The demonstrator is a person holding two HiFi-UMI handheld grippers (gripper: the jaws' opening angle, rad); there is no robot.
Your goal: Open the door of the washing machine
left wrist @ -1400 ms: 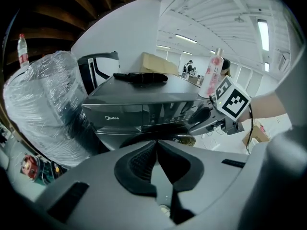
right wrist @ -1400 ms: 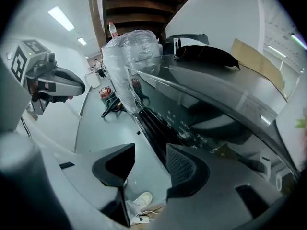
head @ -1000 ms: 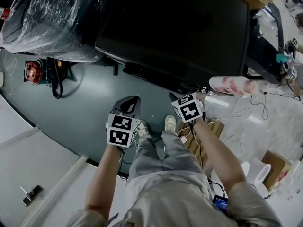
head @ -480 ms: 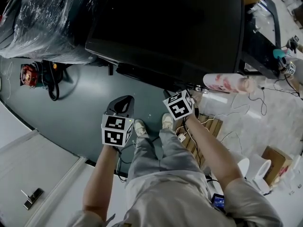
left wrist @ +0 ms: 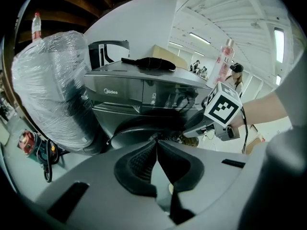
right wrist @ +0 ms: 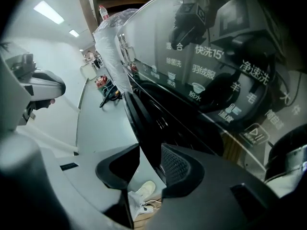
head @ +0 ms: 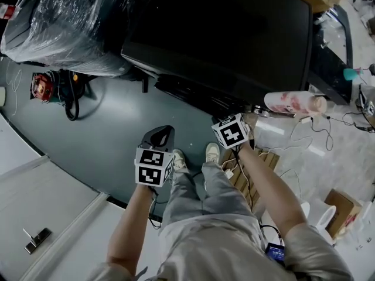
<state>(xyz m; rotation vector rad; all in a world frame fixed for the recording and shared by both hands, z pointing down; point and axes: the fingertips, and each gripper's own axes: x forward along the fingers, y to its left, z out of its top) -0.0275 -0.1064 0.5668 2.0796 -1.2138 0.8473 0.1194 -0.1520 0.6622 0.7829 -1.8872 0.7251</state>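
Note:
The dark washing machine [head: 222, 34] stands in front of me, its round door [right wrist: 144, 114] on the front below the control panel [right wrist: 216, 75]. My right gripper [head: 225, 124] sits at the door's right edge. In the right gripper view its jaws [right wrist: 150, 150] are closing, with the door's dark rim between the pads and touching both. My left gripper [head: 161, 134] hangs lower to the left, clear of the machine. Its jaws [left wrist: 156, 140] are shut with nothing between them. The left gripper view also catches the right gripper [left wrist: 223, 107] at the door [left wrist: 139, 131].
A plastic-wrapped appliance [head: 70, 22] stands left of the machine, with a red tool [head: 40, 86] and cables on the floor beside it. To the right are a pink bottle [head: 293, 103], a wooden pallet [head: 246, 174] and a cardboard box [head: 340, 206]. My shoes [head: 211, 152] are close to the machine.
The left gripper has sunk a little toward me. The right gripper stays at the door's right edge. The view itself has shifted slightly.

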